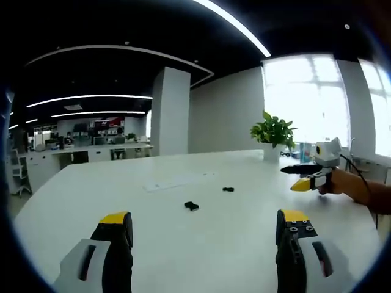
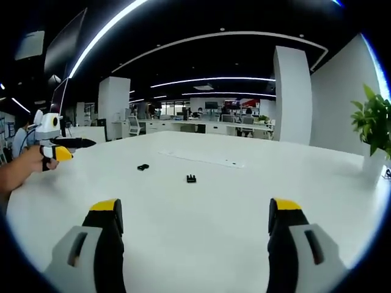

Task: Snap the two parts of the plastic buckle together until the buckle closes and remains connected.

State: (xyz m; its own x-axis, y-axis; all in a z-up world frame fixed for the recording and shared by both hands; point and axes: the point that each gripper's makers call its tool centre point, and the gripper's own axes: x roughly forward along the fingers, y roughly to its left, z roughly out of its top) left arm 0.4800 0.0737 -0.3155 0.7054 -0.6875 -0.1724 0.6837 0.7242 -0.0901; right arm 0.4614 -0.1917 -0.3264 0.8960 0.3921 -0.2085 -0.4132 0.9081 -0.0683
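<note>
Buckle halves (image 1: pixel 192 206) (image 1: pixel 228 189): apart on table (image 1: pixel 244 244), untouched. Left claw (image 1: pixel 204 229), right claw (image 2: pixel 195 217): both apart, empty. Joining all remains.

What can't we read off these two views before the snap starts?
- Buckle parts: too small in both views to tell prong half from socket half.
- Flat white item on the table: white on white, identity unclear.
- Left hand-held gripper and right hand-held gripper: bodies cut off by the bottom edge.
- Potted plant: cut off by the right edge in the right gripper view.
</note>
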